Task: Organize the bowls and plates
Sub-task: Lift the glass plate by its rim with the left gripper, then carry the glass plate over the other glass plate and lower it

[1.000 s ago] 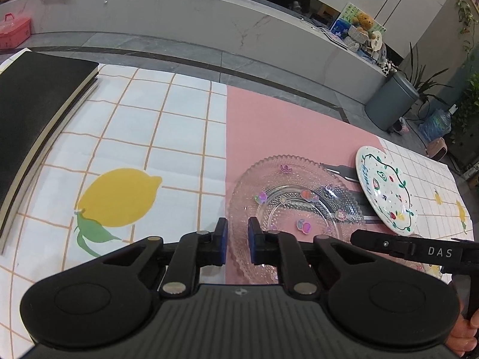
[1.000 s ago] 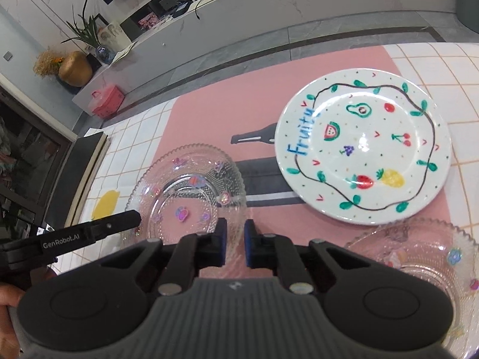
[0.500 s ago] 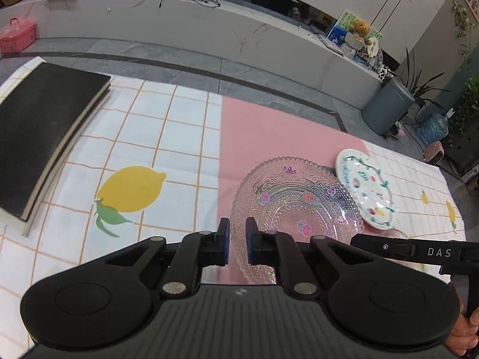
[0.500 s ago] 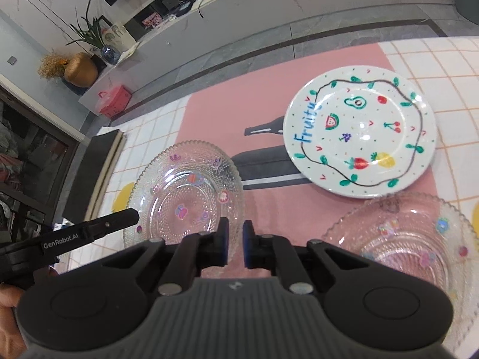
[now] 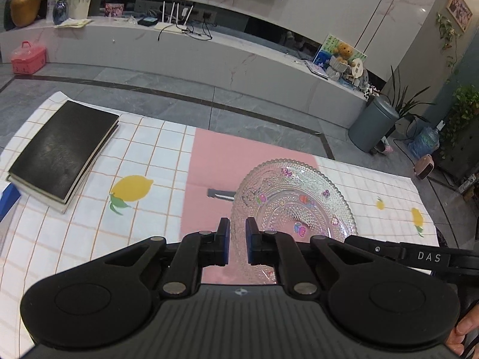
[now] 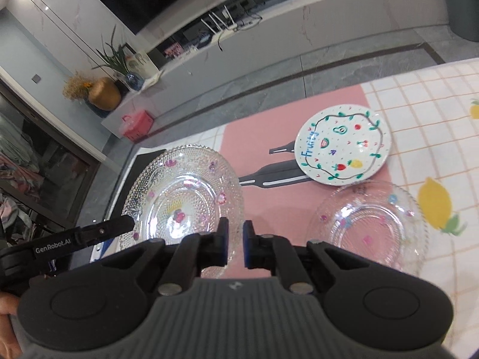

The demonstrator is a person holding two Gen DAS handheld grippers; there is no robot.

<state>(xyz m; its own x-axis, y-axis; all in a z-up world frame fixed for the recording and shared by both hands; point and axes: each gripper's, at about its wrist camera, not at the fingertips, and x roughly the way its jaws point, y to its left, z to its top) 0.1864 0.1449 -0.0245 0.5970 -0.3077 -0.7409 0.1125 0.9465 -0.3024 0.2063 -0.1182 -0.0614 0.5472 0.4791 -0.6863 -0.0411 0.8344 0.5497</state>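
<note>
A clear glass plate with flower stickers (image 5: 295, 206) is held up off the table, tilted; both grippers are shut on its near rim. My left gripper (image 5: 237, 240) grips its left edge. In the right wrist view the same plate (image 6: 185, 197) hangs above the table's left part, with my right gripper (image 6: 235, 243) on its right edge. A white "Fruity" plate (image 6: 342, 145) lies on the pink mat (image 6: 269, 203). A second clear glass plate (image 6: 369, 226) lies to the right of my right gripper.
A black book (image 5: 61, 146) lies on the checked lemon tablecloth (image 5: 143, 161) at the far left. A blue object (image 5: 7, 200) shows at the left edge. Beyond the table are grey floor and a low white bench.
Both grippers have risen together, lifting the stickered glass plate off the pink mat. The table now looks farther below, and the white plate has dropped out of the left wrist view.
</note>
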